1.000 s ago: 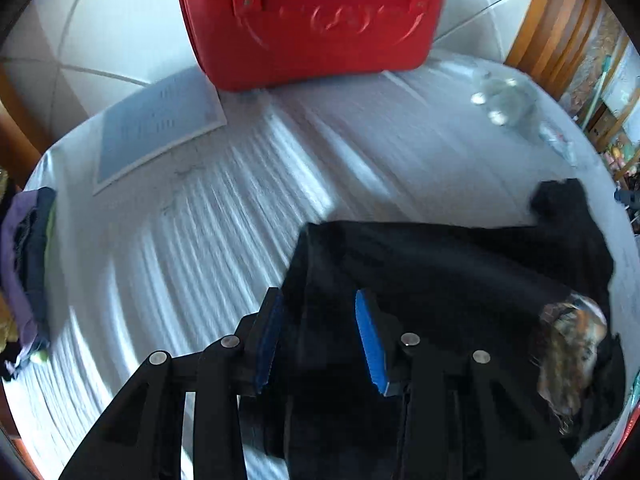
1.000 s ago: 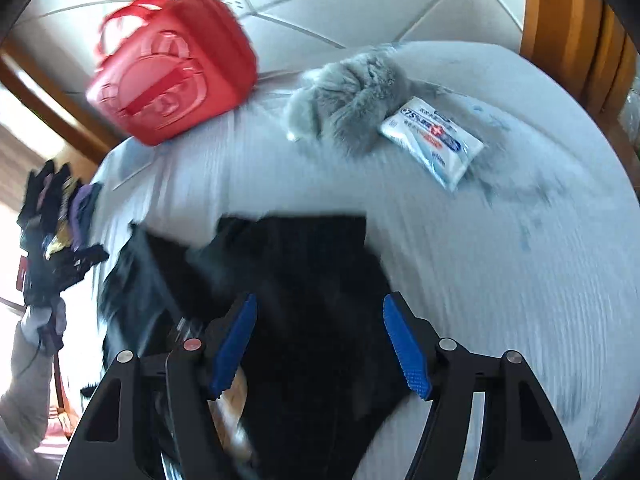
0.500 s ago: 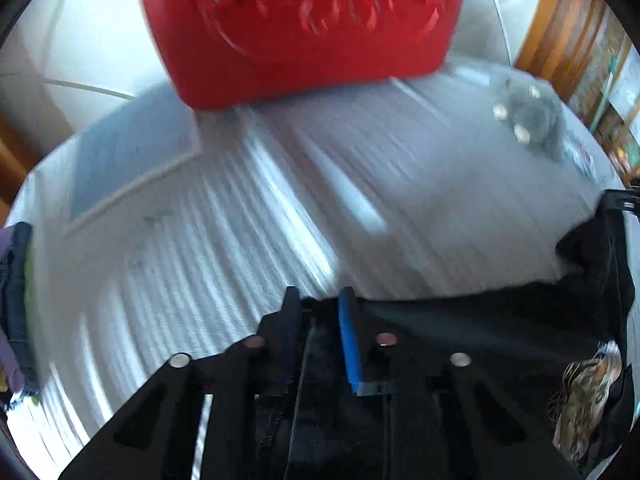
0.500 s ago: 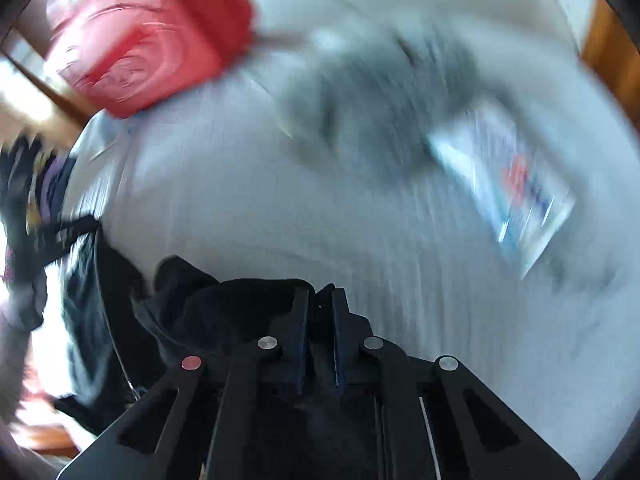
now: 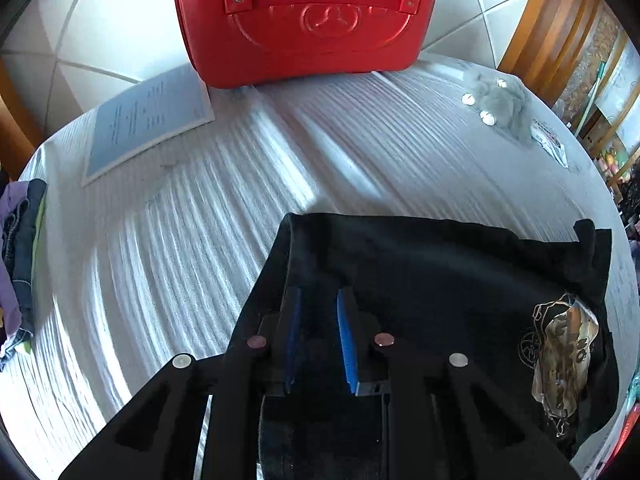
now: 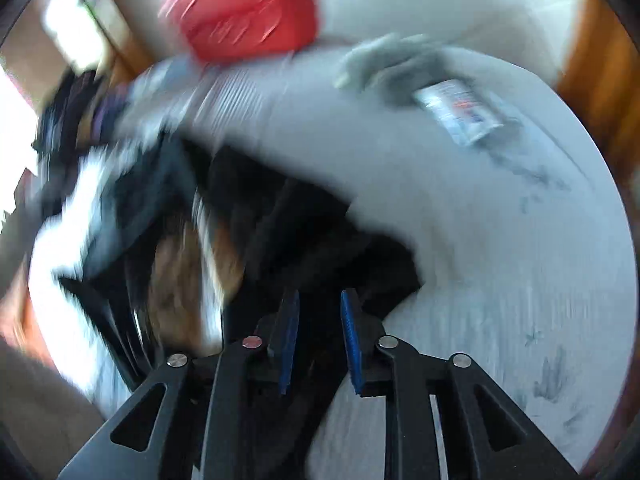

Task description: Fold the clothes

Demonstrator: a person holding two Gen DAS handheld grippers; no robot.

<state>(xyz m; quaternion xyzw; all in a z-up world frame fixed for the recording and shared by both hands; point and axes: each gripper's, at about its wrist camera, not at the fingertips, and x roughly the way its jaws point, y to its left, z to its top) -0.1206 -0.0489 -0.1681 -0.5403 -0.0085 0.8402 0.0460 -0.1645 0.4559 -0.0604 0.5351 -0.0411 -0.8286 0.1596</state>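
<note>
A black T-shirt (image 5: pixel 440 272) with a brown and gold print (image 5: pixel 564 352) lies on the white ribbed bed cover (image 5: pixel 180 248). My left gripper (image 5: pixel 318 298) is over the shirt's left edge, its blue pads a little apart with black cloth between them. In the blurred right wrist view the same shirt (image 6: pixel 280 232) lies bunched with its print (image 6: pixel 180 272) showing. My right gripper (image 6: pixel 318 300) sits over its right edge, pads a little apart, black cloth between them.
A red bag (image 5: pixel 308 16) stands at the back by the white wall. A printed sheet (image 5: pixel 148 120) lies left of it. A grey plush toy (image 5: pixel 500 104) and a wipes packet (image 6: pixel 460 108) lie at the right. Folded clothes (image 5: pixel 20 260) sit at the bed's left edge.
Both grippers closed on the shirt's edges half a second ago and now have their pads partly apart. The shirt has been pulled forward and lies spread wider. The right view swings fast.
</note>
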